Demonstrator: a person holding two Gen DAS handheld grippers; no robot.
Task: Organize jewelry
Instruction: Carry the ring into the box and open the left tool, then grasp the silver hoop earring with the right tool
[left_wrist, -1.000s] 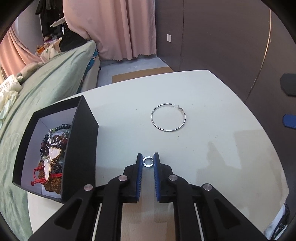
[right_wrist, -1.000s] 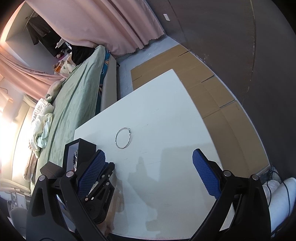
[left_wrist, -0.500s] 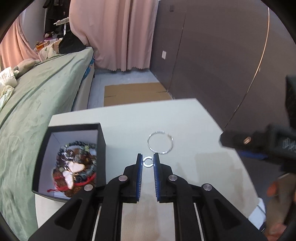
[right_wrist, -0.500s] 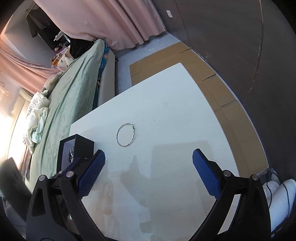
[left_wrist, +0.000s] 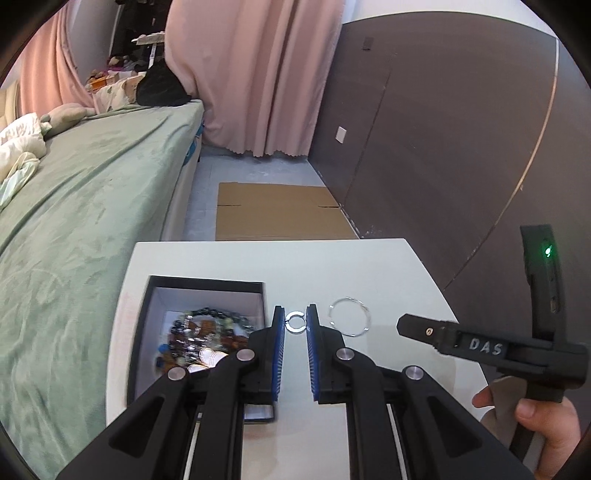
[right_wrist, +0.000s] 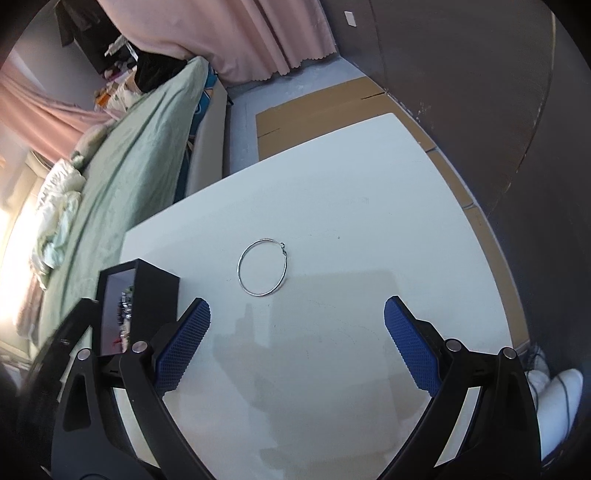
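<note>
One small silver ring (left_wrist: 296, 322) is pinched flat between the blue pads of the left hand-held gripper (left_wrist: 296, 325) just right of the one black box (left_wrist: 207, 288) of beads, one wire bangle (right_wrist: 263, 267) lies flat on the tabletop (right_wrist: 369, 221) beyond the ring, and the right hand-held gripper (right_wrist: 297, 317) gapes wide and empty.

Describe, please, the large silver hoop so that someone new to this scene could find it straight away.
Start at the white table beside the green bed, then find the open black box of jewelry near the table's bed-side edge. The large silver hoop lies flat on the bare tabletop next to that box. Unlike the small ring pinched in the left gripper, it is wide, thin and unheld.
</note>
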